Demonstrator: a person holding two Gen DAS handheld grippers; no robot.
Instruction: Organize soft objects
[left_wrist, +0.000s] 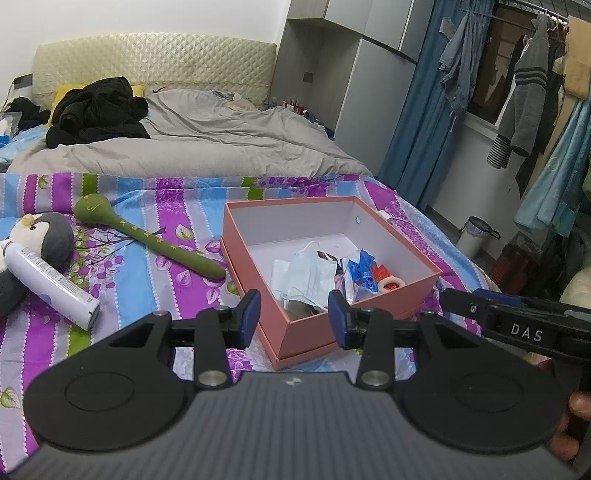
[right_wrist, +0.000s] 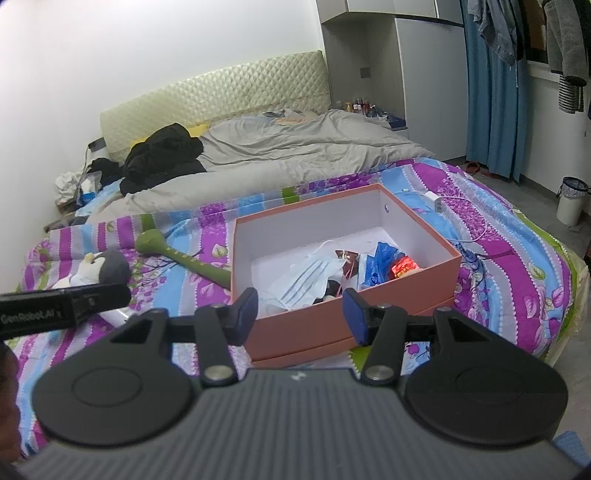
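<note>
masks (left_wrist: 306, 273) already lay in the box (left_wrist: 255, 229) ahead of my parted, empty left hand-held gripper (left_wrist: 293, 319); the penguin plush (left_wrist: 48, 236) remained out left.

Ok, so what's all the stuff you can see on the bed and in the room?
box: one, salmon-pink, open, on the striped bedspread
face masks: a few, pale blue, inside the box
packets: several, blue and red, inside the box, right side
penguin plush: one, grey and white, left of the box
spray can: one, white, lying against the penguin plush
soft mallet: one, green, between plush and box
duvet: one, grey, behind
black clothes: one pile, near the headboard
bin: one, white, on the floor
left tongs: one pair, black, blue pads, open
right tongs: one pair, same, open
</note>
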